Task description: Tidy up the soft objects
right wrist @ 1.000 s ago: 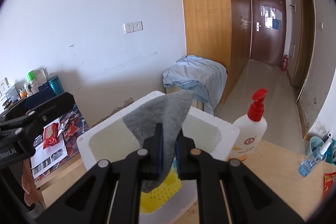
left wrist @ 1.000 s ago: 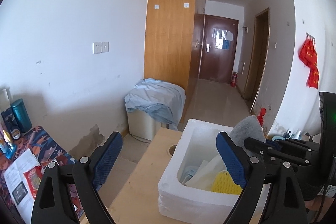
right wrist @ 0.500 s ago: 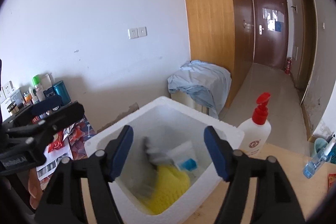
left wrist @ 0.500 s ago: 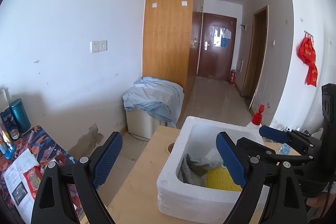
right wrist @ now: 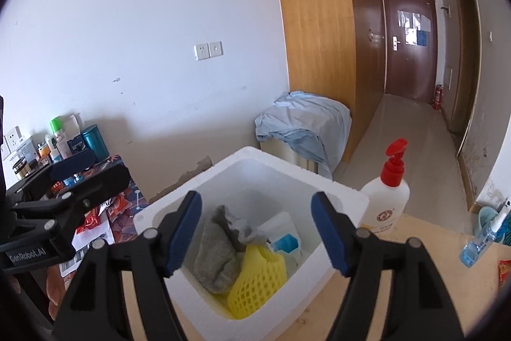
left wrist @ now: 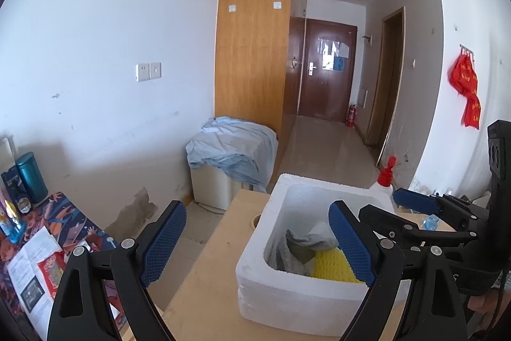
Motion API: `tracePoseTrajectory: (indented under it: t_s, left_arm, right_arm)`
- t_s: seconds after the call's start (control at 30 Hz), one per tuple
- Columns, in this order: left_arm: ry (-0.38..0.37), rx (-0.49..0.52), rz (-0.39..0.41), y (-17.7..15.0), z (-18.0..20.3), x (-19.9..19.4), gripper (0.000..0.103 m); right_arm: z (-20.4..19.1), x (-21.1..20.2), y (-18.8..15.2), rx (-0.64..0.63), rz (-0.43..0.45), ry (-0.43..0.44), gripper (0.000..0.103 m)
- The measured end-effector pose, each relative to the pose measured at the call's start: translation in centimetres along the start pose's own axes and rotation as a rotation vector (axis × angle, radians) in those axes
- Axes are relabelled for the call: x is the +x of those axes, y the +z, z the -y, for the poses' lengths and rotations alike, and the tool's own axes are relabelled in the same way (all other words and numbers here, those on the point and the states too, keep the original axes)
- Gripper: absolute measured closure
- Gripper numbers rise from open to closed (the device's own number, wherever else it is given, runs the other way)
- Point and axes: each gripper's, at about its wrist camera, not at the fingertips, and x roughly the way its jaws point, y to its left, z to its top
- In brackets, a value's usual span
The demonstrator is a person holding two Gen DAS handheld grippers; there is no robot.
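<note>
A white foam box (right wrist: 252, 154) stands on the wooden table (left wrist: 207, 286). Inside it a grey cloth (right wrist: 217, 251) lies crumpled beside a yellow foam net (right wrist: 255, 277) and a white-and-blue packet (right wrist: 284, 235). My right gripper (right wrist: 255, 196) hangs open just above the box, nothing between its fingers. In the left wrist view the box (left wrist: 319, 181) shows the grey cloth (left wrist: 297, 248) and yellow net (left wrist: 329, 264), with the right gripper (left wrist: 396, 206) over its right rim. My left gripper (left wrist: 257, 206) stands wide open and empty, left of the box.
A white pump bottle with a red top (right wrist: 386, 200) stands right behind the box; a blue spray bottle (right wrist: 482, 242) lies further right. A side table (left wrist: 54, 222) with packets and bottles is at the left. A sheet-covered cabinet (left wrist: 233, 146) stands beyond.
The right gripper opened and let go of the grey cloth, which dropped into the foam box. The left gripper kept still and open.
</note>
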Motion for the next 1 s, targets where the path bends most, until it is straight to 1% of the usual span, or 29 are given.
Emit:
tracePoseTrajectory:
  t_s: [0.17, 0.4, 0.43, 0.47, 0.5, 0.63, 0.73, 0.8, 1.0]
  left_arm:
    - [-0.016, 0.0, 0.015, -0.2, 0.2, -2.1, 0.012]
    - [-0.055, 0.004, 0.03, -0.9, 1.0, -5.9, 0.012]
    - [-0.068, 0.009, 0.031, -1.1, 1.2, -6.6, 0.011]
    - [-0.073, 0.009, 0.034, -1.2, 1.2, -7.1, 0.007]
    - [-0.076, 0.01, 0.04, -1.3, 1.3, -7.7, 0.005]
    - [-0.093, 0.02, 0.061, -1.9, 1.8, -10.0, 0.002]
    - [-0.12, 0.019, 0.066, -2.4, 2.0, -11.7, 0.002]
    - [-0.133, 0.016, 0.075, -2.7, 2.0, -12.6, 0.0]
    - [-0.15, 0.042, 0.099, -3.8, 2.9, -15.7, 0.0]
  right_arm:
    - [-0.5, -1.6, -0.1, -0.003, 0.009, -0.008, 0.028]
    - [-1.5, -5.7, -0.6, -0.019, 0.035, -0.054, 0.028]
    - [-1.6, -6.5, -0.8, -0.013, 0.039, -0.06, 0.028]
    - [-1.7, -6.9, -0.9, -0.011, 0.04, -0.065, 0.028]
    - [-1.8, -7.5, -1.1, -0.008, 0.044, -0.07, 0.028]
    - [-2.5, -10.2, -2.0, -0.003, 0.065, -0.084, 0.019]
    - [-2.9, -12.1, -2.7, 0.006, 0.085, -0.092, 0.017]
    - [-3.1, -13.4, -3.1, 0.012, 0.099, -0.1, 0.013]
    - [-4.1, -17.2, -4.8, 0.019, 0.146, -0.121, 0.006]
